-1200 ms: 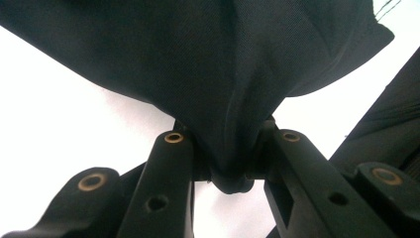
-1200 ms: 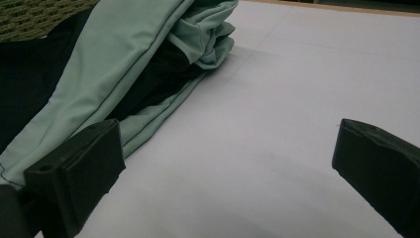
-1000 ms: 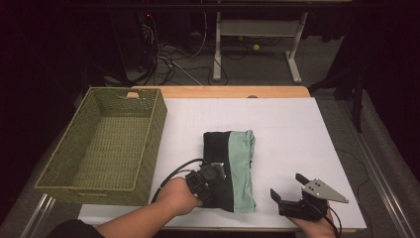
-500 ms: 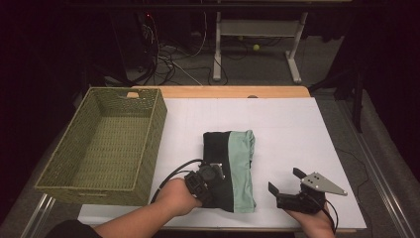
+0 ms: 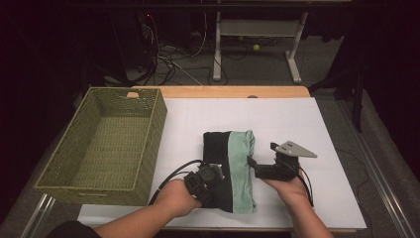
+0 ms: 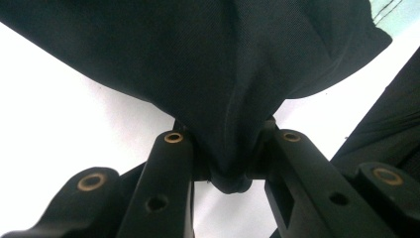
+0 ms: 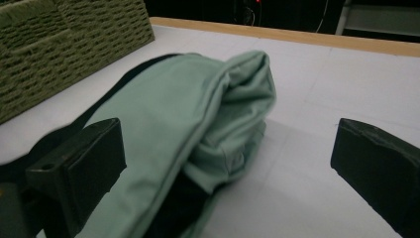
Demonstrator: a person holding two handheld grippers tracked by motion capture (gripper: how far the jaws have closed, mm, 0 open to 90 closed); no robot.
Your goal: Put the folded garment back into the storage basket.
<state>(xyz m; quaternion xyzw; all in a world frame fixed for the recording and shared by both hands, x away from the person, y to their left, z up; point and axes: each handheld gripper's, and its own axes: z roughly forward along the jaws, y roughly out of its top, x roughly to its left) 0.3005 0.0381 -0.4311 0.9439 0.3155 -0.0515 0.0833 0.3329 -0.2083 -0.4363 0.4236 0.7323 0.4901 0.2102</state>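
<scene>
A green woven basket [image 5: 106, 144] sits at the left edge of the white surface [image 5: 307, 124], its inside bare. Just right of it, near the front edge, the left gripper [image 5: 205, 179] lies low against the near left corner of a folded garment [image 5: 230, 168]. In the left gripper view its jaws pinch a bunched fold of the black cloth [image 6: 233, 99] between them, and the fabric drapes away above onto the white sheet. The garment lies flat in the middle of the surface, black on its left part and pale green on its right, well apart from the basket wall. At its right edge the right gripper [image 5: 255, 166] points leftward, its jaws spread wide. In the right gripper view the pale green fold [image 7: 198, 124] sits between the two jaws, and neither pad presses on it.
</scene>
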